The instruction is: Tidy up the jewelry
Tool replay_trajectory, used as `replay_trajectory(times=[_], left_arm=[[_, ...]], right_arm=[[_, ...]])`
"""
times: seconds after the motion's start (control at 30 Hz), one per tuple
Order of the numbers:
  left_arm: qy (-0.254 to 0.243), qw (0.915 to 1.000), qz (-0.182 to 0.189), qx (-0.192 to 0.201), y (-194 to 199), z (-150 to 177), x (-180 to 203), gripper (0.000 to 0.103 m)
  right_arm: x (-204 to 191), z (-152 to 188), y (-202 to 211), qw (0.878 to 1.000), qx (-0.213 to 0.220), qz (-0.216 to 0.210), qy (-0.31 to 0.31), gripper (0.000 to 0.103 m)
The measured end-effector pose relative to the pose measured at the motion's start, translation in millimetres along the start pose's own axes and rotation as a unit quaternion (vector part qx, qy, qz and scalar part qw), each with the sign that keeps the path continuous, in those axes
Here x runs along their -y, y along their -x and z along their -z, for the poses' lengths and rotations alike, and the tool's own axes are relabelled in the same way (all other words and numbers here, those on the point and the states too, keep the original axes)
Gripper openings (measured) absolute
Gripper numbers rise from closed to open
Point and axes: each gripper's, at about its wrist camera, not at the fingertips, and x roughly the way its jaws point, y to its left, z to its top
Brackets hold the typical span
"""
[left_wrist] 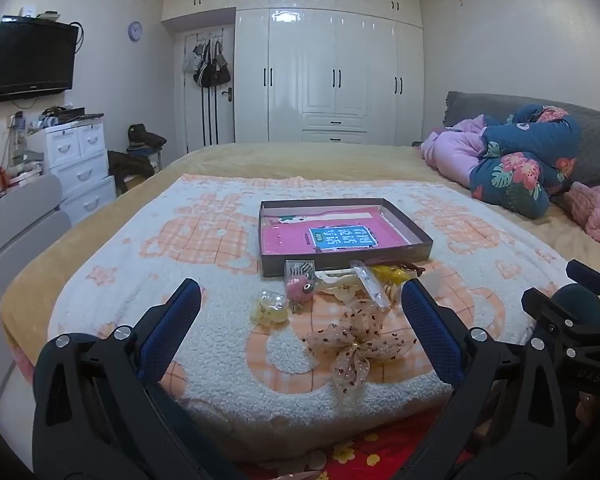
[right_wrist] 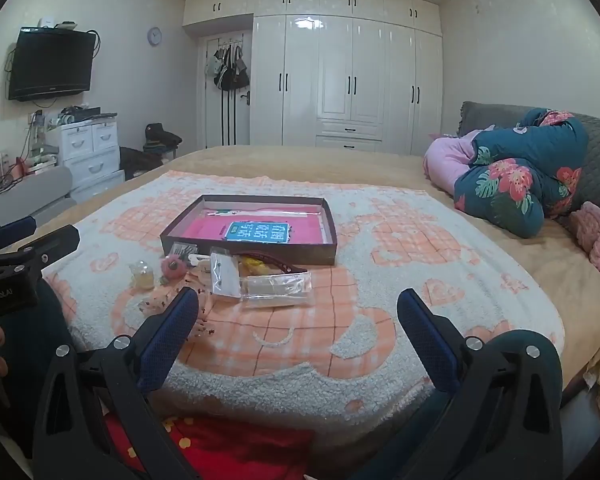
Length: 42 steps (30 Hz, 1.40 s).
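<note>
Left hand-held gripper (left_wrist: 300,300) and right hand-held gripper (right_wrist: 298,308) both wide apart, holding nothing. Sheer dotted fabric bow (left_wrist: 354,340) near, on fleecy orange-white blanket (left_wrist: 220,352); shallow dark cardboard tray (left_wrist: 342,258) farther.

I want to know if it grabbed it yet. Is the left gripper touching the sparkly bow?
Apart. In the left wrist view the left gripper is open, and blanket shows between the bow and each finger.

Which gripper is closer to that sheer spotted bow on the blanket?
Left. The bow lies between the open fingers of the left gripper. The right gripper hovers open to its right, the bow beside its left finger.
</note>
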Motion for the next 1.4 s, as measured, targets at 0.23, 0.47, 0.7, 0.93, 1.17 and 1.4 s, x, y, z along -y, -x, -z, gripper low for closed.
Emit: replay_trajectory(times=[0.23, 0.47, 0.7, 0.93, 1.17, 1.4], left_arm=[[0.006, 1.0000, 0.004, 0.000, 0.5, -1.1, 0.2, 0.092], [0.007, 1.0000, 0.004, -0.001, -4.5, 6.5, -0.4, 0.092], [0.013, 0.9999, 0.004, -0.005, -6.8, 6.5, -0.8, 0.092], [0.010, 0.9999, 0.004, -0.001, -7.0, 11.0, 4.7, 0.092], [0.015, 0.9999, 0.003, -0.003, -9.4, 8.6, 0.4, 0.092], [0.020, 0.9998, 0.005, -0.006, -8.5, 6.4, -4.6, 0.092]], right_arm=[[0.0, 0.7, -3.3, 1.000, -0.007, 0.002, 0.001, 0.097], [-0.5, 4.1, -7.8, 1.000, -0.009, 0.000, -0.002, 0.097], [-0.6, 2.4, -5.7, 1.000, -0.009, -0.001, -0.001, 0.097], [-0.3, 1.0, -5.4, 1.000, -0.008, -0.001, -0.001, 0.097], [-1.2, 0.8, -4.2, 1.000, -0.005, -0.002, -0.001, 0.097], [-0.4, 0.1, -3.3, 1.000, -0.004, -0.002, 0.000, 0.097]])
